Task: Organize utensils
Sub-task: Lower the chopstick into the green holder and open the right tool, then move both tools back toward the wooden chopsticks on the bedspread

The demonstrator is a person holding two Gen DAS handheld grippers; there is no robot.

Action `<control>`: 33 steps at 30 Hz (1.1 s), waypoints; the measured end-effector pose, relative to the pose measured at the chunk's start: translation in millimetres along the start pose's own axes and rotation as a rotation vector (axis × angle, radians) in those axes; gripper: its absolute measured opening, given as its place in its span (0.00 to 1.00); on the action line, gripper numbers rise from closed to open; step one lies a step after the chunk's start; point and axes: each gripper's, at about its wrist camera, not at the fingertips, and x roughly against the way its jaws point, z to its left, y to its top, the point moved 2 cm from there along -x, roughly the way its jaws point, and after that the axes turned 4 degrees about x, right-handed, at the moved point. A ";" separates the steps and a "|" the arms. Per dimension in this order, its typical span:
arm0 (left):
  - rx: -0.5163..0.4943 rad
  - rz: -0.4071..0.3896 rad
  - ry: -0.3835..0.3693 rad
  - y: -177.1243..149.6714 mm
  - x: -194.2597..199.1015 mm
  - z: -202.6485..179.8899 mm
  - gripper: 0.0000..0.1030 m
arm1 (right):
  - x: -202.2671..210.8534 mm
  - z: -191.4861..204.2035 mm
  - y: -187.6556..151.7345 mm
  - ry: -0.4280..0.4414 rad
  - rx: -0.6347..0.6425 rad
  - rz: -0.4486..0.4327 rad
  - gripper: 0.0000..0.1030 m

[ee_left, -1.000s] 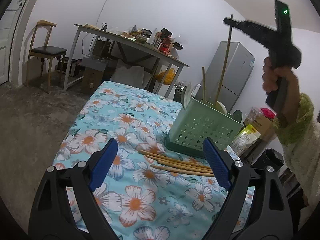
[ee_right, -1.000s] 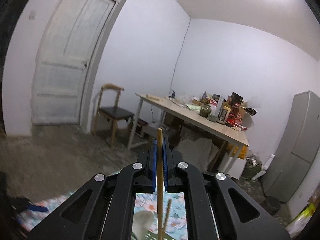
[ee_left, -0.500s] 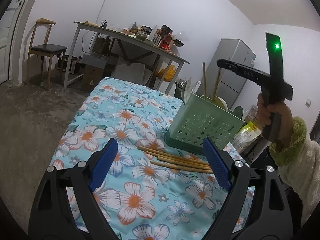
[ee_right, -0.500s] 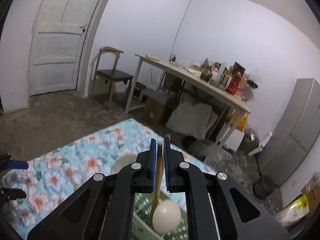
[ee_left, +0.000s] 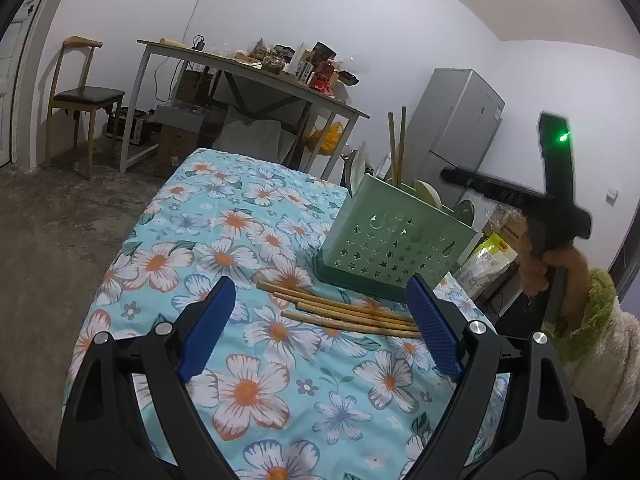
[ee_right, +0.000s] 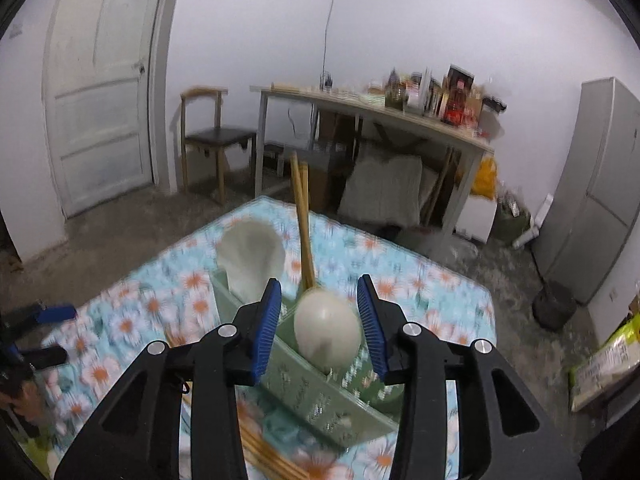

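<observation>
My left gripper [ee_left: 320,328] hovers wide apart over the floral cloth [ee_left: 224,240], holding nothing; its right pad hides the ends of the loose chopsticks [ee_left: 340,312] — about five, touching. Just behind them stands the green caddy [ee_left: 396,240], with two chopsticks [ee_left: 396,148] upright inside. My right gripper [ee_right: 318,320] tilts down above the caddy — blurred, jaws opening, nothing between them.

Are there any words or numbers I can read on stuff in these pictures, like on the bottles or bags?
None can be read.
Bottles and boxes on the far table: labels too small and blurred.
Yellow-green bag on the floor: print too blurred.
Fridge: a small sticker, unreadable.
Right hand-held gripper: faint marks on its side, too blurred.
Green basket: only star-shaped holes, no words.
</observation>
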 end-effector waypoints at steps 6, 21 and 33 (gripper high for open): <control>0.011 -0.001 0.007 0.3 1.5 2.8 0.81 | -25.4 3.5 -13.0 -0.021 0.006 0.063 0.38; 0.037 0.007 0.013 -0.5 -0.4 9.3 0.81 | -41.7 3.9 -8.4 -0.123 0.031 0.090 0.38; 0.044 0.010 0.011 1.1 -3.8 10.7 0.81 | -12.8 -11.2 -20.3 -0.191 0.001 0.042 0.21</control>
